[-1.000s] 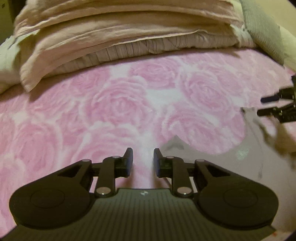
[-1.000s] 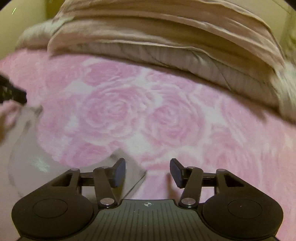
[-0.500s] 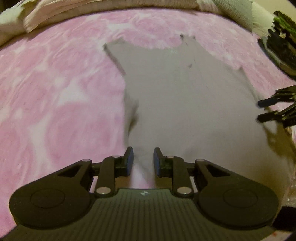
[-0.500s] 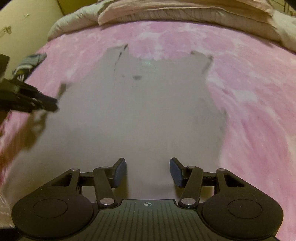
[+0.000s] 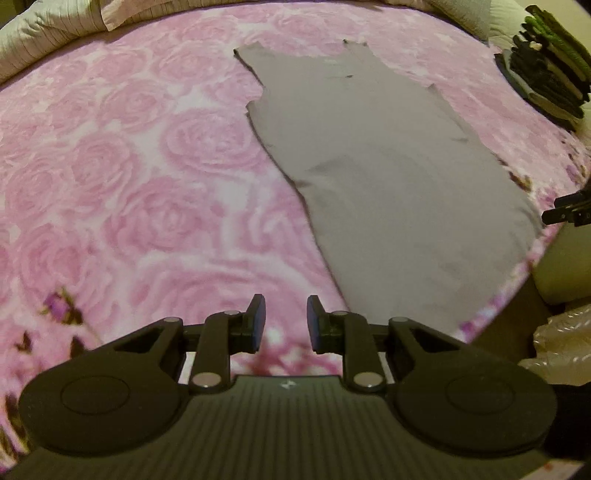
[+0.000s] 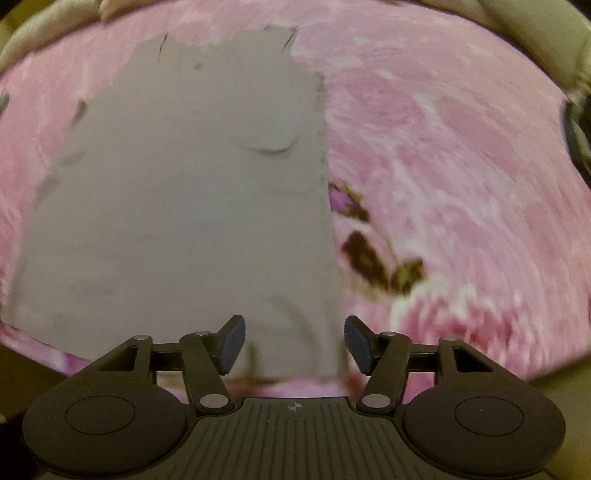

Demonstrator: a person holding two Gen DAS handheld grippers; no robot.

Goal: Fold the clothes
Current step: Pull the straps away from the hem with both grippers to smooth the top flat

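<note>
A grey sleeveless top (image 5: pixel 388 177) lies spread flat on the pink rose blanket (image 5: pixel 147 184), straps toward the far side. My left gripper (image 5: pixel 285 314) hovers open over the blanket, just left of the top's near hem corner, nothing between its fingers. The right gripper's fingertips (image 5: pixel 567 212) show at the right edge, beside the top's other side. In the blurred right wrist view, my right gripper (image 6: pixel 294 332) stands open above the top (image 6: pixel 177 184), at its near right hem corner, holding nothing.
A stack of folded dark clothes (image 5: pixel 546 66) sits at the far right of the bed. Pillows and a bunched duvet (image 5: pixel 48 33) line the far edge. The bed's near edge curves at lower right, with a crinkled plastic bag (image 5: pixel 561 350) beyond it.
Both grippers have drawn back from the pillows toward the near edge. The grey top now lies stretched out flat. My left gripper has shifted left, off the fabric.
</note>
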